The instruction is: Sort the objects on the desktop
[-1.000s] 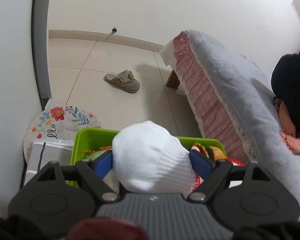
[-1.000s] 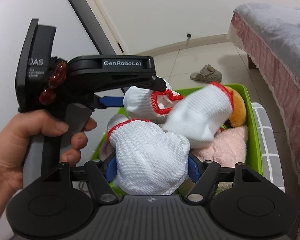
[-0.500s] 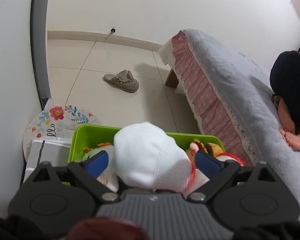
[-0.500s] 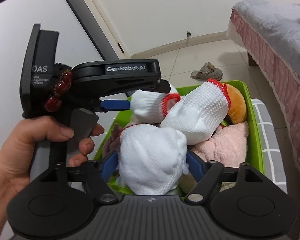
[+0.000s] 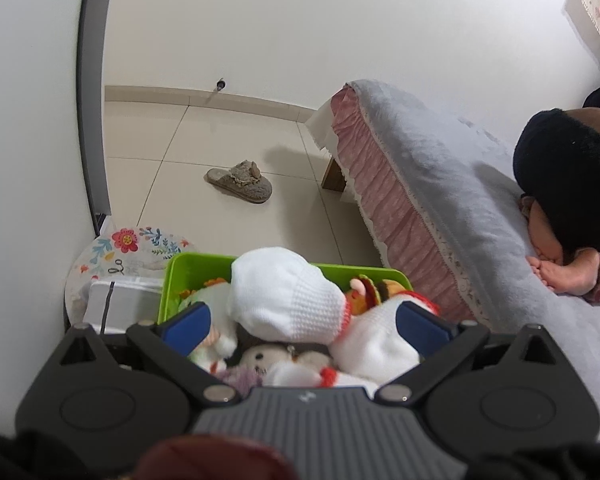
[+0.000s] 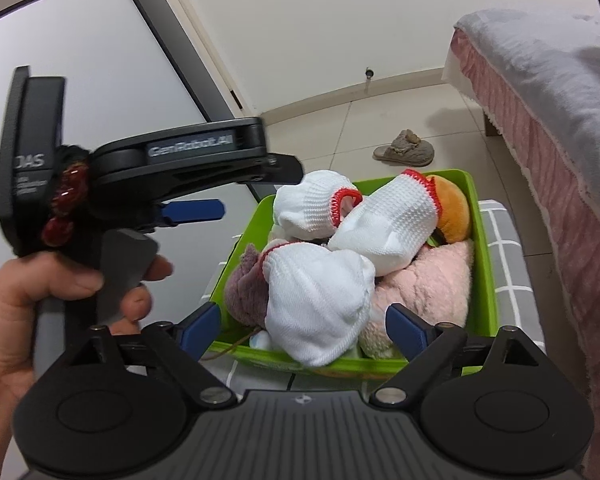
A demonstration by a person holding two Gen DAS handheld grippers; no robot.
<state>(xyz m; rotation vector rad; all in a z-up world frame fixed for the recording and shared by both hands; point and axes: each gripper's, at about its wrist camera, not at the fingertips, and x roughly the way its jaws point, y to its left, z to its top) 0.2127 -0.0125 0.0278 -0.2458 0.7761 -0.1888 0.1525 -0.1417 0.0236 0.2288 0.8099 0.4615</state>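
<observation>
A green bin (image 6: 484, 264) holds plush toys and three white knit gloves with red cuffs. In the right wrist view one glove (image 6: 320, 304) lies at the near end, between the wide-open fingers of my right gripper (image 6: 306, 326), not gripped. Two more gloves (image 6: 388, 224) lie further back. My left gripper (image 6: 192, 212) shows at the left, open, held by a hand. In the left wrist view my left gripper (image 5: 304, 324) is open over the bin (image 5: 180, 276); a glove (image 5: 284, 292) rests loose on the toys between its fingers.
A pink plush (image 6: 432, 284), an orange plush (image 6: 452, 212) and a purple plush (image 6: 246, 284) fill the bin. The bin stands on a grey checked cloth (image 6: 508, 264). A bed (image 5: 440, 184) is at the right, a slipper (image 5: 240, 186) on the floor, a floral mat (image 5: 132, 248) at the left.
Both grippers have opened and let go of their white gloves, which now lie in the green bin. Both grippers have drawn back a little.
</observation>
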